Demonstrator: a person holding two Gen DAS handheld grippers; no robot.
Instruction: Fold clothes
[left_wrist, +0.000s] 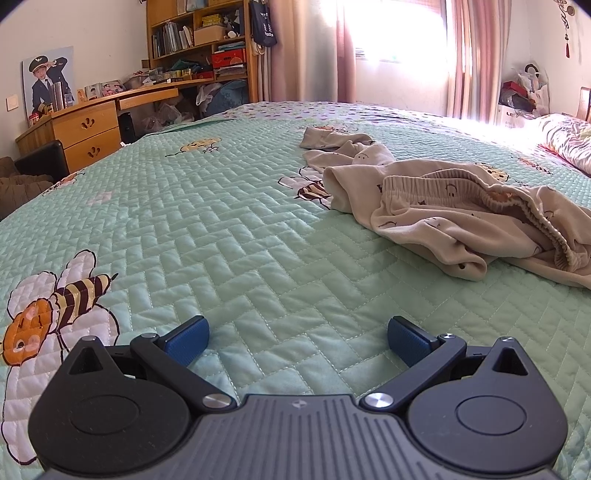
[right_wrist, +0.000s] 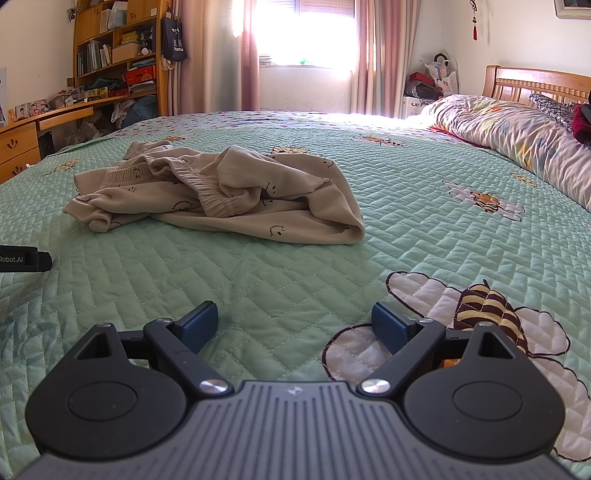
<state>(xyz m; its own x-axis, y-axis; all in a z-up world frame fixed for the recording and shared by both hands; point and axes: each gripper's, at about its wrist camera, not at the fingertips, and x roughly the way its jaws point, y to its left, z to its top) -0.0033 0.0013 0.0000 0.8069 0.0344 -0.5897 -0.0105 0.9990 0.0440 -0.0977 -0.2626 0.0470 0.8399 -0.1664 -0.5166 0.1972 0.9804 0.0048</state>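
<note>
A crumpled pair of cream trousers (left_wrist: 443, 214) with small smiley faces and an elastic waistband lies on the green quilted bedspread (left_wrist: 229, 229). In the right wrist view the trousers (right_wrist: 221, 192) lie ahead and to the left on the bedspread (right_wrist: 388, 229). My left gripper (left_wrist: 297, 341) stands open low over the quilt, well short of the cloth, nothing between its blue pads (left_wrist: 186, 341). My right gripper (right_wrist: 293, 326) is open too, empty, some way in front of the heap. The tip of the left gripper's body (right_wrist: 26, 258) shows at the left edge of the right wrist view.
A wooden desk with drawers (left_wrist: 88, 129) and a full bookshelf (left_wrist: 199, 40) stand beyond the bed's left side. A rolled floral duvet (right_wrist: 517, 129) lies by the wooden headboard (right_wrist: 539, 83) at the right. Curtains and a bright window (right_wrist: 303, 33) are behind the bed.
</note>
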